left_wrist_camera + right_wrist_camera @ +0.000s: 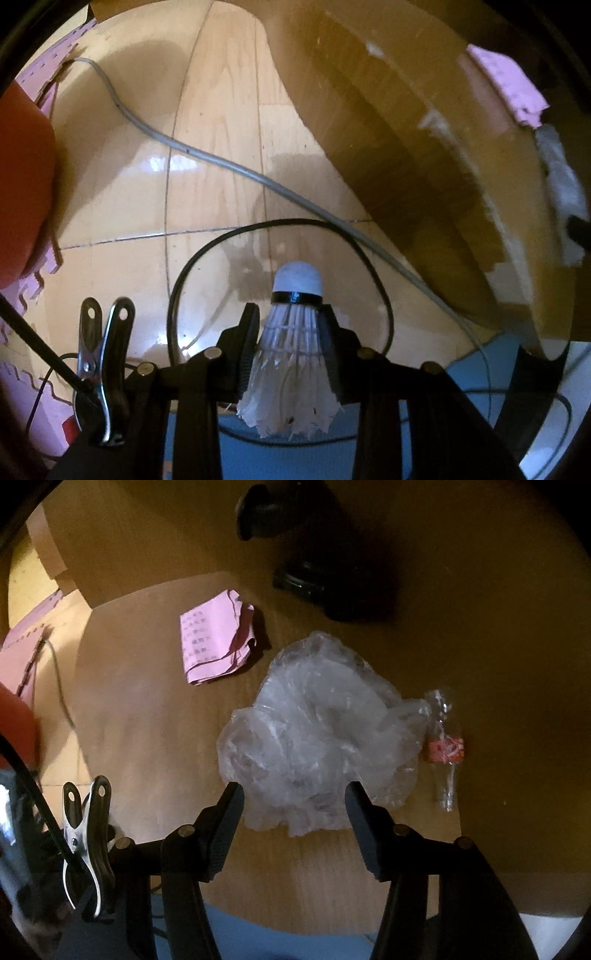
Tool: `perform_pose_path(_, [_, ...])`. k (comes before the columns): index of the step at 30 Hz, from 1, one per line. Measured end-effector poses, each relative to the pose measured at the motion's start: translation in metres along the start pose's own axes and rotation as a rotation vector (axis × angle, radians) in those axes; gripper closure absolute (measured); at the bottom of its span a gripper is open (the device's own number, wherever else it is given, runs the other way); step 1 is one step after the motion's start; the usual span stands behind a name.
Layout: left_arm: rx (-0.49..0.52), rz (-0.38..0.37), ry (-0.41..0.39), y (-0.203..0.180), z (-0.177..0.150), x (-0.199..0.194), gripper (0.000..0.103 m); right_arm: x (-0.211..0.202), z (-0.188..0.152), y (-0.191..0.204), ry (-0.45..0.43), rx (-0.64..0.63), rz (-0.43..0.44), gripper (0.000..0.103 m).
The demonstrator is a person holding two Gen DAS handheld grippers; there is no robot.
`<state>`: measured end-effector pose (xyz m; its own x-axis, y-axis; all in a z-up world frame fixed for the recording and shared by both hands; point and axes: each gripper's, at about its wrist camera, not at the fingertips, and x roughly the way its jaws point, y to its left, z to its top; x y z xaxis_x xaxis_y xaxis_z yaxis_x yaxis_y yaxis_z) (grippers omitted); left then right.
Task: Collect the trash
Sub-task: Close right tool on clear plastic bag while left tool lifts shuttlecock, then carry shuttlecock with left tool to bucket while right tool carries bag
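Observation:
In the left wrist view my left gripper [290,317] is shut on a white feather shuttlecock [291,354], cork end pointing away, held over a glossy wooden floor [221,147]. In the right wrist view my right gripper [293,794] stands open above a round wooden table [147,720]. Its fingertips frame the near edge of a crumpled clear plastic bag [317,731] without pressing on it. A crumpled pink paper [216,642] lies beyond the bag to the left. A small clear bottle with a red label [445,749] lies to the bag's right.
A grey cable [221,162] and a thin black cable [280,225] run across the floor. The table's edge [424,147] curves along the right of the left wrist view. Dark objects [325,590] sit at the table's far side. Pink foam mats [22,653] lie at the left.

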<state>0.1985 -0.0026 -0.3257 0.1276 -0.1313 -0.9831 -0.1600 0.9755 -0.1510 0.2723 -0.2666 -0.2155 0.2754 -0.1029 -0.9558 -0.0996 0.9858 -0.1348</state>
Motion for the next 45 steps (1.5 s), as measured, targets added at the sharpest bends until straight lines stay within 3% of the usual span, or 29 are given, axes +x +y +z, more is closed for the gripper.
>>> perform_pose_path(2, [-0.008,-0.007,-0.008,0.002,0.0,-0.008,0.069,0.009,0.001,0.002,0.023,0.003,0.003,0.045])
perform_pose_path(7, [-0.042,-0.038,-0.047,0.014,0.001,-0.04,0.069,0.01,0.002,0.0,0.023,0.062,0.016,0.084])
perform_pose_path(10, [-0.059,-0.057,-0.077,0.02,-0.001,-0.062,0.069,-0.003,0.0,0.001,0.004,0.083,0.056,0.09])
perform_pose_path(19, [-0.072,-0.091,-0.191,0.007,0.002,-0.144,0.069,-0.063,-0.016,0.022,-0.072,0.058,0.144,0.093])
perform_pose_path(30, [-0.073,-0.089,-0.281,0.026,-0.012,-0.236,0.069,-0.134,-0.04,0.047,-0.14,0.006,0.221,0.096])
perform_pose_path(45, [-0.079,-0.055,-0.388,0.058,-0.028,-0.323,0.069,-0.23,-0.059,0.074,-0.231,-0.022,0.393,0.098])
